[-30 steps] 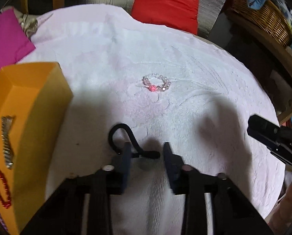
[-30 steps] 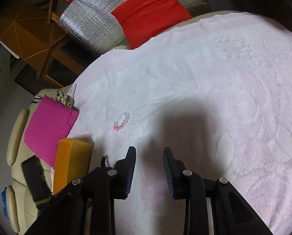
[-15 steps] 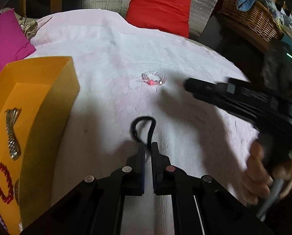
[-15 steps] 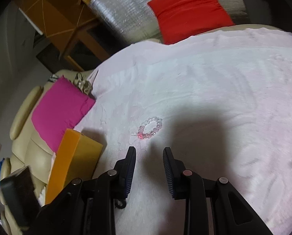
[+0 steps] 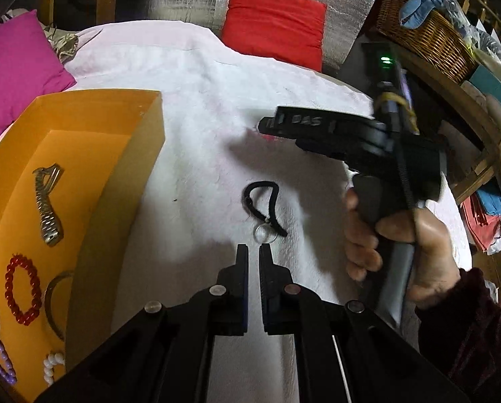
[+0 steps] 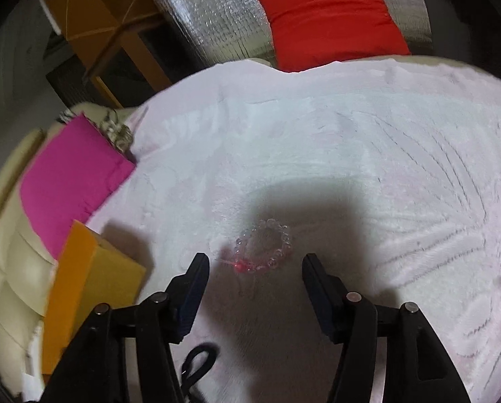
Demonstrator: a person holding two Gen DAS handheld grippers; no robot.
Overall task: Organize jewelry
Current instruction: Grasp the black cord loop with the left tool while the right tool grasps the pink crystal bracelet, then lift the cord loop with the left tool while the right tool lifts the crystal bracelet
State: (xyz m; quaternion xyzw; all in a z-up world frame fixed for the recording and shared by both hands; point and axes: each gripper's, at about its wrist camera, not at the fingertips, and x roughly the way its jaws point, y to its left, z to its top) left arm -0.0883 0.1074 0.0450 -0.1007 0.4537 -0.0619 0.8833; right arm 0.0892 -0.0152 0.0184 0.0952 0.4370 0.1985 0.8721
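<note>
A black cord necklace (image 5: 262, 201) with a clear round pendant lies on the white fluffy cloth (image 5: 200, 117), just beyond my left gripper (image 5: 253, 252), which is shut and empty. An orange box (image 5: 65, 174) at the left holds a metal watch band (image 5: 48, 201), a red bead bracelet (image 5: 22, 290) and other pieces. A clear bead bracelet (image 6: 267, 247) with a pink bead lies on the cloth just ahead of my right gripper (image 6: 255, 262), which is open wide. In the left wrist view the right gripper (image 5: 351, 134) hides that bracelet.
A red cushion (image 5: 274, 23) and silver foil panel stand at the back. A magenta cushion (image 6: 69, 181) lies left of the cloth. A wicker basket (image 5: 425, 40) sits on a wooden shelf at the right. The orange box (image 6: 82, 288) also shows in the right wrist view.
My left gripper closed at the black cord, then drew back without it; the cord lies on the cloth. My right gripper moved over to the clear bead bracelet and opened wider.
</note>
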